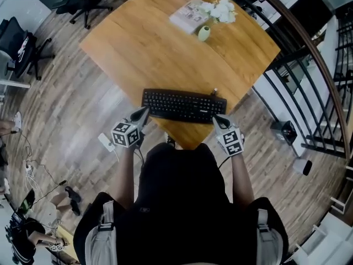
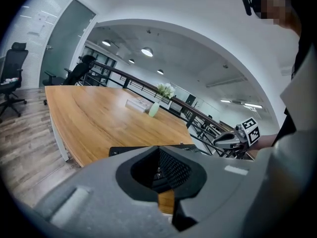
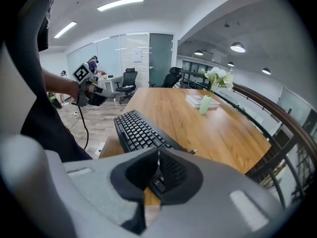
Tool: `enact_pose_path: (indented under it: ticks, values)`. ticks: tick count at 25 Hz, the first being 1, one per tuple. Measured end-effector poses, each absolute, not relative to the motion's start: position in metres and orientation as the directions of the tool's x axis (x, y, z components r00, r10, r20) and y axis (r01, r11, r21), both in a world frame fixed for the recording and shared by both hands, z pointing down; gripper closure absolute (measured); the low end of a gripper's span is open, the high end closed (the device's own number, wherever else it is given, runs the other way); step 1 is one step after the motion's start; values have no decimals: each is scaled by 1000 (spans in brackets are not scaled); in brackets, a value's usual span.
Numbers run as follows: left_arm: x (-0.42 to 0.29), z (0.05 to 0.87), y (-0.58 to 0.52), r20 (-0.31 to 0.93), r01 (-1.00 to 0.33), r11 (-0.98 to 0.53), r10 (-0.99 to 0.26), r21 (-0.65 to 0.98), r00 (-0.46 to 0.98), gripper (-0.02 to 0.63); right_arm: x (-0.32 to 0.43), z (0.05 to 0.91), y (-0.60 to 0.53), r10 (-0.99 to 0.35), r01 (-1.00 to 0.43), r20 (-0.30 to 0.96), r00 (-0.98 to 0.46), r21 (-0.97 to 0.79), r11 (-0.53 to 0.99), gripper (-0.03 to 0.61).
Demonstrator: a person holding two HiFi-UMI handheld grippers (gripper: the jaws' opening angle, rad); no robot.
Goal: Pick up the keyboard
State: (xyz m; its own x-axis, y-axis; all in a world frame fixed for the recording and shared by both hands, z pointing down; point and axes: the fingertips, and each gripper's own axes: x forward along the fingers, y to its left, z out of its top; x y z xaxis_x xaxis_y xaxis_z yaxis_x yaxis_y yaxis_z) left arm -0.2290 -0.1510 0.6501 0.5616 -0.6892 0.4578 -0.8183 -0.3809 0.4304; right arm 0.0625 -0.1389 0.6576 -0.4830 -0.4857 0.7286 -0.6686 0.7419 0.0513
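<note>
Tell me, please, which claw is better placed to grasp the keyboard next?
Right, narrowly. The right claw sits at the near right corner of the keyboard, with keys showing just past its jaws; the left claw is beside the left end. Both are shut and would need opening first.

The room is bright, with even light. Round ceiling lamps [image 2: 147,51] and a long strip light [image 3: 120,3] shine from above. The wooden table [image 1: 165,43] has a soft pale shine. Shadows are weak. All 3 pictures bend at the edges, and the 2 gripper views have black corners. Things right by the cameras look a bit blurry.
</note>
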Motion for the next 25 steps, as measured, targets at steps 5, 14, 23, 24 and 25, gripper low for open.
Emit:
enact_pose_path:
  ticks: [5,14,23,24,25]
  values:
    - [-237,665,-162,488,-794,-429,-630,430,605,601,53,667,-136,-486,-699,737,-469,27,715,565]
    - [-249,690,-176,547,-815,-412,-605,407,579,600,89,703,-143,-479,-757,778,-407,6,653,565]
    - [-252,712,-186,580,-834,-363,-601,415,550,600,125,728,-161,-465,-781,810,-357,14,624,565]
    - [-252,715,-185,586,-834,-363,-595,415,550,598,128,731,-161,-462,-782,813,-355,12,623,565]
    - [-251,718,-185,591,-832,-364,-587,418,554,598,130,733,-160,-458,-784,815,-355,7,620,565]
